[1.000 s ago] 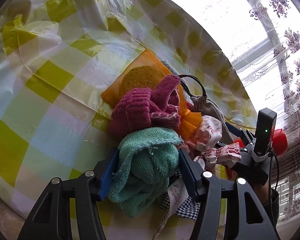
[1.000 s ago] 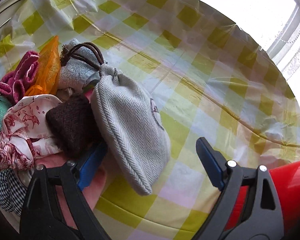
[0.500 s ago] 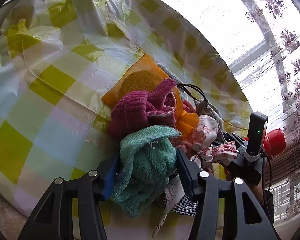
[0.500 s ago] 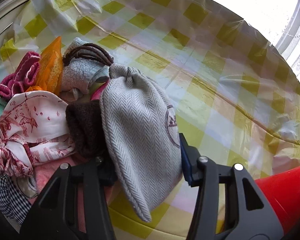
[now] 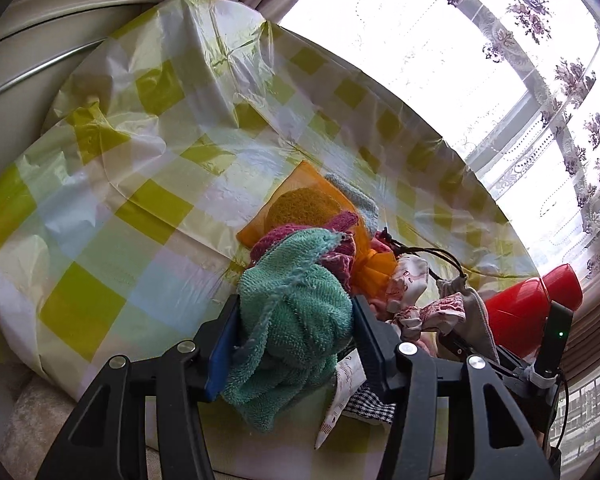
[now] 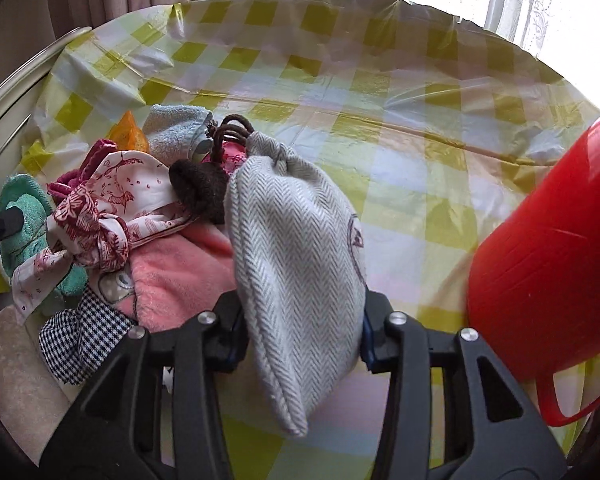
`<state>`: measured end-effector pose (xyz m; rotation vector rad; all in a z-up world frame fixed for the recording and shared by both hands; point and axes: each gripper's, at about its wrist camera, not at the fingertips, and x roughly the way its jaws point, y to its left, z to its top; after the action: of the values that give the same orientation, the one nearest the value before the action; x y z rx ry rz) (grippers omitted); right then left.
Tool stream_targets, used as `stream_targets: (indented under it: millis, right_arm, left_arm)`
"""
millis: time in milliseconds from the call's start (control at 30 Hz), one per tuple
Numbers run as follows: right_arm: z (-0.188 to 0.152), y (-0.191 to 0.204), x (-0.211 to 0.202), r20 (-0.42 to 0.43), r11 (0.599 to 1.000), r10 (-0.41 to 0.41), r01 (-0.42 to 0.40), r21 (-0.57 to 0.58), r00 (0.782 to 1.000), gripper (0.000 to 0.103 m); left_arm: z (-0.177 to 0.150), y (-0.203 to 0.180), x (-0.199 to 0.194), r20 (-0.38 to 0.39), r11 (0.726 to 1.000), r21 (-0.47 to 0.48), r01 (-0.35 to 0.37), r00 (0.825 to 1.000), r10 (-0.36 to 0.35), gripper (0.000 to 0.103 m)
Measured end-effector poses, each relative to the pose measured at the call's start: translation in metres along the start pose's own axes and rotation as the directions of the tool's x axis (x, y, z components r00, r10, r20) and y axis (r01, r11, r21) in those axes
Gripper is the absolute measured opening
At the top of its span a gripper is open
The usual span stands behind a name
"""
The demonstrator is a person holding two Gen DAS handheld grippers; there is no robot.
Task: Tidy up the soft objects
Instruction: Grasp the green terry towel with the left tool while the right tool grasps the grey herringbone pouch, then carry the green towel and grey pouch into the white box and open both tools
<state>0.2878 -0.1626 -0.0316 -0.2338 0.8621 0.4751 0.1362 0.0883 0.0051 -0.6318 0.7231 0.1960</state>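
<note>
My left gripper (image 5: 294, 320) is shut on a teal terry towel (image 5: 296, 312) and holds it raised above the pile of soft things. My right gripper (image 6: 300, 320) is shut on a grey herringbone drawstring pouch (image 6: 300, 240), lifted off the cloth-covered table. The pile holds a magenta knit piece (image 5: 340, 240), an orange cloth with a sponge (image 5: 300, 204), a red-print white cloth (image 6: 116, 192), a brown knit item (image 6: 200, 188), a pink towel (image 6: 180, 272) and a checked cloth (image 6: 80, 340). The teal towel also shows at the left of the right wrist view (image 6: 24, 216).
A red plastic jug (image 6: 548, 260) stands close to the right of my right gripper; it shows in the left wrist view too (image 5: 528, 304). The table has a yellow-checked plastic cover (image 5: 140, 200). A window with lace curtains (image 5: 540, 80) lies behind.
My right gripper closed on the grey pouch and lifted it. My left gripper, holding the teal towel, rose and pulled it up off the pile.
</note>
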Motion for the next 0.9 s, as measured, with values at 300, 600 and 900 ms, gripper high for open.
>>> stream_targets:
  millis: [300,600,900]
  right_arm:
    - [-0.04,-0.007,-0.043,0.014,0.997,0.012,-0.013,0.082,1.0,0.044]
    - [-0.077,-0.023,-0.091,0.039,0.988,-0.018,0.012,0.152,0.999,0.044]
    - [-0.128,-0.06,-0.144,0.032,0.967,-0.08,0.07,0.246,0.996,0.044]
  left_arm:
    - [-0.01,-0.018,-0.039,0.119,0.998,0.064,-0.013,0.993,0.006,0.054]
    - [-0.023,-0.051,-0.055,0.113,0.99,0.122,0.064,0.99,-0.078,0.054]
    - [-0.043,-0.105,-0.046,0.003,0.958,0.184,0.221,0.974,-0.225,0.054]
